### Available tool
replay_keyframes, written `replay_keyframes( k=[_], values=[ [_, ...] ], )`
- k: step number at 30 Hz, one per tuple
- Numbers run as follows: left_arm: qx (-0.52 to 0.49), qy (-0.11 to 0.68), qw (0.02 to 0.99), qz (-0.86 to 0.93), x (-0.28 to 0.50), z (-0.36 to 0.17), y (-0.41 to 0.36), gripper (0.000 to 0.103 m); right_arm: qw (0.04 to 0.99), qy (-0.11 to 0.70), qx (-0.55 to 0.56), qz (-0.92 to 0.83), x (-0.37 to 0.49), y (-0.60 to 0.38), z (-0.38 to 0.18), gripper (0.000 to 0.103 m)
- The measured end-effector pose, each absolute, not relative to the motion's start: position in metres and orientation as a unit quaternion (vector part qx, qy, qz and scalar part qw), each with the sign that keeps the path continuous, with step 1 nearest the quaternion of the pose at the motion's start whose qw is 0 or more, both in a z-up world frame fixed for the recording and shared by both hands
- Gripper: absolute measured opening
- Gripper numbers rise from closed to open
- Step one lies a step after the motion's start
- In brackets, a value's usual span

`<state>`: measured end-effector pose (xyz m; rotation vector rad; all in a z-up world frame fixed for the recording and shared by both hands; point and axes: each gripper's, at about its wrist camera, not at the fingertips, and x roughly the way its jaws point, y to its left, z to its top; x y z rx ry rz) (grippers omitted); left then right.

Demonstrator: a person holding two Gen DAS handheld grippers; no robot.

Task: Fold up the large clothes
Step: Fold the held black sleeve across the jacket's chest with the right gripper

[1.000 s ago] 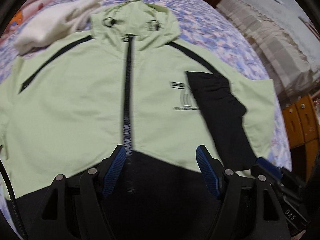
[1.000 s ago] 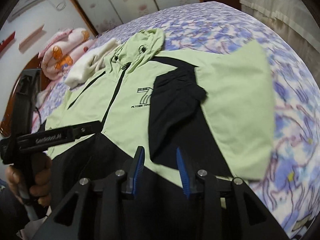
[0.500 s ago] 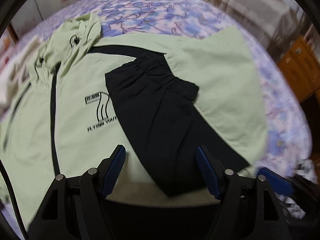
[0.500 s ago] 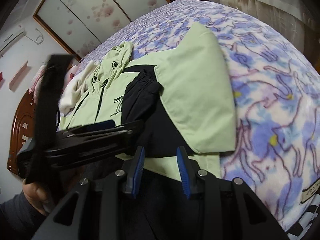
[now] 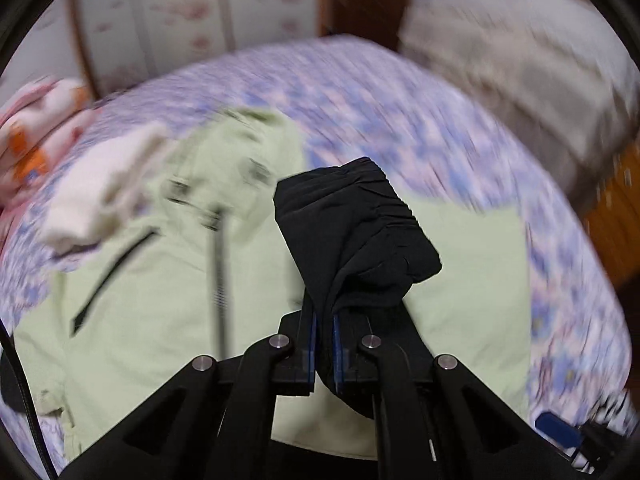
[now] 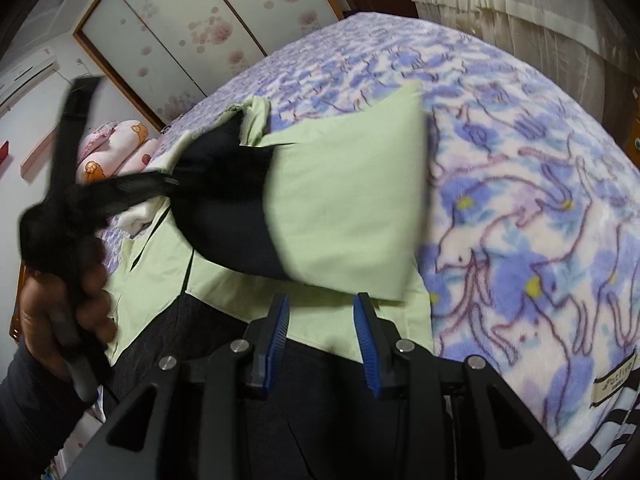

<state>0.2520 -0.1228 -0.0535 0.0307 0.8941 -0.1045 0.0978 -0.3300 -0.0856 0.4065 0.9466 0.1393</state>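
Observation:
A pale green hooded jacket (image 5: pixel 152 280) with a black zip and black hem lies face up on the bed; it also shows in the right wrist view (image 6: pixel 344 208). Its black sleeve end (image 5: pixel 356 236) is folded in over the chest. My left gripper (image 5: pixel 325 332) is shut on that black sleeve and holds it lifted above the jacket. In the right wrist view the left gripper (image 6: pixel 120 196) appears blurred at the left, with the black sleeve (image 6: pixel 228 200) hanging from it. My right gripper (image 6: pixel 322 312) is open and empty, just above the jacket's lower right edge.
The bed has a purple floral blanket (image 6: pixel 540 200). A white garment (image 5: pixel 100 196) lies by the jacket's left shoulder, and pink bedding (image 5: pixel 36 128) lies beyond it. A curtain (image 6: pixel 520 12) hangs at the right and wardrobe doors (image 6: pixel 188 32) stand behind the bed.
My left gripper has closed on the black sleeve end and lifted it off the jacket, moving fast. My right gripper has stayed open near the jacket's lower right edge.

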Motion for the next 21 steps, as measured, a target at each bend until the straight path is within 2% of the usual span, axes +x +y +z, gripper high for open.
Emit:
replay_keyframes(
  k=[3, 5, 6, 7, 10, 14, 18, 21],
  values=[
    [-0.038, 0.433, 0.901, -0.009, 0.244, -0.054, -0.067, 0.009, 0.872, 0.45, 0.179, 0.067, 0.099, -0.326, -0.082, 0.034],
    [-0.066, 0.466, 0.882, 0.018, 0.232, -0.077, -0.031, 0.032, 0.871, 0.455, 0.173, 0.068, 0.101, -0.324, -0.084, 0.034],
    [-0.079, 0.493, 0.866, 0.026, 0.226, -0.096, -0.014, 0.053, 0.869, 0.459, 0.172, 0.07, 0.102, -0.322, -0.086, 0.034],
    [-0.092, 0.512, 0.853, 0.029, 0.22, -0.112, -0.001, 0.06, 0.867, 0.463, 0.171, 0.07, 0.103, -0.321, -0.089, 0.034],
    [-0.133, 0.557, 0.82, 0.025, 0.206, -0.146, 0.026, 0.06, 0.859, 0.477, 0.172, 0.073, 0.106, -0.317, -0.096, 0.034],
    [-0.176, 0.549, 0.817, -0.002, 0.205, -0.149, 0.048, 0.061, 0.861, 0.483, 0.145, 0.064, 0.112, -0.314, -0.093, 0.034],
    [-0.198, 0.56, 0.804, -0.026, 0.227, -0.15, 0.058, 0.065, 0.866, 0.479, 0.133, 0.056, 0.126, -0.318, -0.084, 0.045],
    [-0.2, 0.57, 0.796, -0.024, 0.248, -0.156, 0.069, 0.066, 0.868, 0.477, 0.13, 0.051, 0.147, -0.325, -0.078, 0.045]
  ],
)
